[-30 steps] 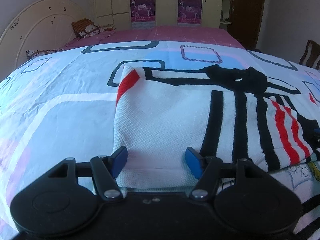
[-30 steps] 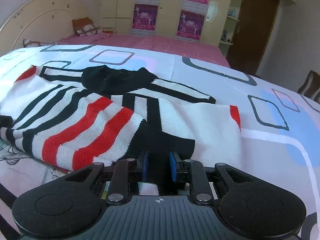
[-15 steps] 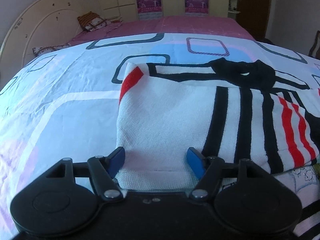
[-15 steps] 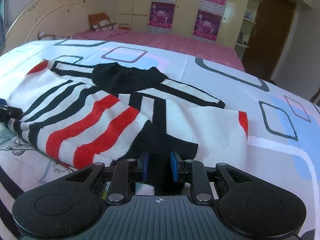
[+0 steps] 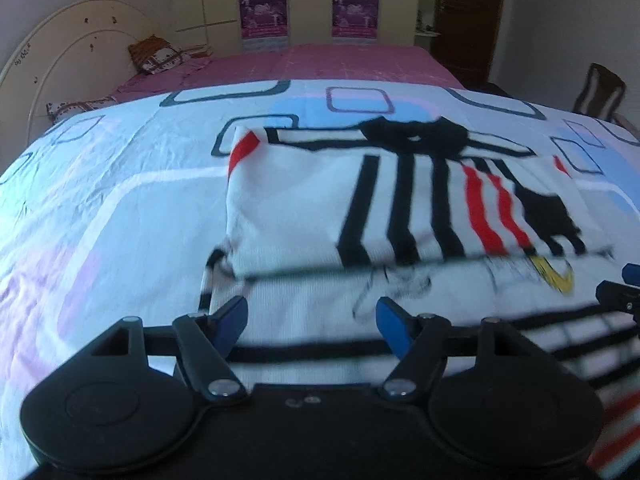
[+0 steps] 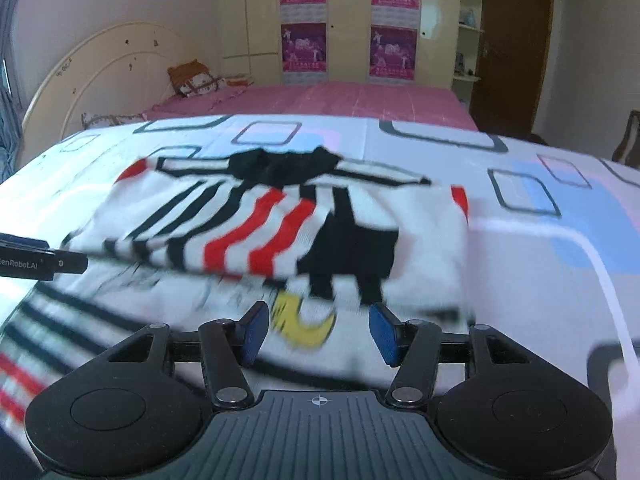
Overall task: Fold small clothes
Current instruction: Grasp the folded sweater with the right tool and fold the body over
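A small white knit sweater [image 5: 304, 208] with black and red stripes lies on the bed, its sleeves folded across the body. The same sweater [image 6: 280, 232] shows a yellow print near its lower part. My left gripper [image 5: 312, 320] is open above the sweater's near hem, with nothing between its blue pads [image 5: 230, 322]. My right gripper [image 6: 318, 330] hovers over the yellow print, its jaws opening and the pads [image 6: 382, 334] touching no cloth. Each gripper's tip peeks into the other's view: the right gripper [image 5: 624, 288] at the right edge, the left gripper [image 6: 40, 260] at the left.
The bed cover [image 5: 100, 200] is white with blue patches and dark rounded squares. Beyond it are a pink sheet [image 6: 320, 100], a cushion [image 6: 192, 80] by the cream headboard [image 6: 100, 64], a wardrobe with posters [image 6: 304, 20], a brown door [image 6: 512, 48] and a chair [image 5: 600, 92].
Both grippers have drawn back and risen from the folded sleeves. The right gripper let go of the black-striped fold and opened. The sweater's lower front with its print now shows.
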The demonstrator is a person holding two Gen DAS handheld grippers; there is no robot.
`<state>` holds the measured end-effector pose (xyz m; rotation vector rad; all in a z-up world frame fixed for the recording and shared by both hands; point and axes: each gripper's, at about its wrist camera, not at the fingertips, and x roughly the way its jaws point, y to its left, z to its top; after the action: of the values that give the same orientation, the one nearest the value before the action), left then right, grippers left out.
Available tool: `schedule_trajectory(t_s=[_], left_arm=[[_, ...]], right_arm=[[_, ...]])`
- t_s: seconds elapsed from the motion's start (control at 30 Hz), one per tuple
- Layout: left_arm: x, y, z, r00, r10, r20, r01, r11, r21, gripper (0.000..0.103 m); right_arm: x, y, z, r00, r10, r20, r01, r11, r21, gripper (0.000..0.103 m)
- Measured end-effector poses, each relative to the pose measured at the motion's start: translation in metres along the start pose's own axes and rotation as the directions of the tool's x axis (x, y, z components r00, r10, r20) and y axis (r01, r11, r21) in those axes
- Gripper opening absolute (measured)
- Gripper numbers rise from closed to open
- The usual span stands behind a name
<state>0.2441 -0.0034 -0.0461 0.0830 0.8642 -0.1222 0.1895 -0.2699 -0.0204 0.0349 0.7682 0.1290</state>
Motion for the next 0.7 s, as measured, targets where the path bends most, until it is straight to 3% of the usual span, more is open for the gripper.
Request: schedule_trajectory(t_s=[0.27, 0.7], left_arm=[[-0.033, 0.007, -0.045, 0.998, -0.064, -0.030, 0.064, 0.998, -0.003, 0.070], [-0.063, 0.030, -0.110, 0.994, -0.068, -0.085, 0.065, 0.997, -0.045, 0.065]], right_arm=[[-0.045, 0.014, -0.046, 0.999, -0.040, -0.030, 0.040, 0.999, 0.005, 0.055], [-0.092, 0.004, -0.108, 0.988, -0.122, -0.089, 0.128, 0.989, 0.067, 0.057]])
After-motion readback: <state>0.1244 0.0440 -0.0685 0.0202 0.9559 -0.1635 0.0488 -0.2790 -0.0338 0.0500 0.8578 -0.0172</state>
